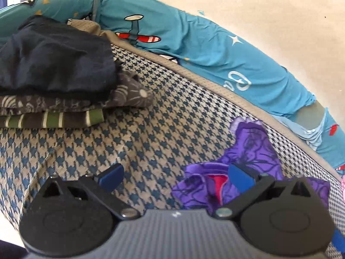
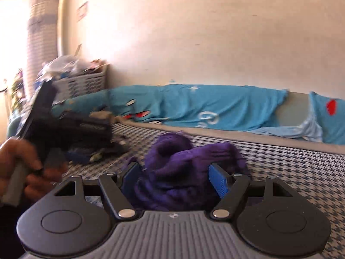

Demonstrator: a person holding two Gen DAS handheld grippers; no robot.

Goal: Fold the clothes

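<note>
Purple garment (image 2: pixel 183 168) is lying crumpled on the bed (image 1: pixel 163 125), partly between the right hand-held gripper's (image 2: pixel 175 179) spread pads, which are not pressing it; left hand-held gripper (image 1: pixel 174 176) is hovering released, empty, just beside it; cloth is looking light, limp, slippery, so a hem or corner is likely the best hold; folded stack (image 1: pixel 56 86) is sitting well apart; basket (image 2: pixel 84 83) beyond is holding blurred clutter.

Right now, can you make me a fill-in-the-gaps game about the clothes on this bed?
1. The crumpled garment beside the left tongs is coloured ____.
2. The top garment of the folded stack is dark ____.
3. The bottom folded garment has a ____ pattern.
4. The teal sheet shows a red ____.

Missing words: purple; navy; striped; aeroplane
</note>
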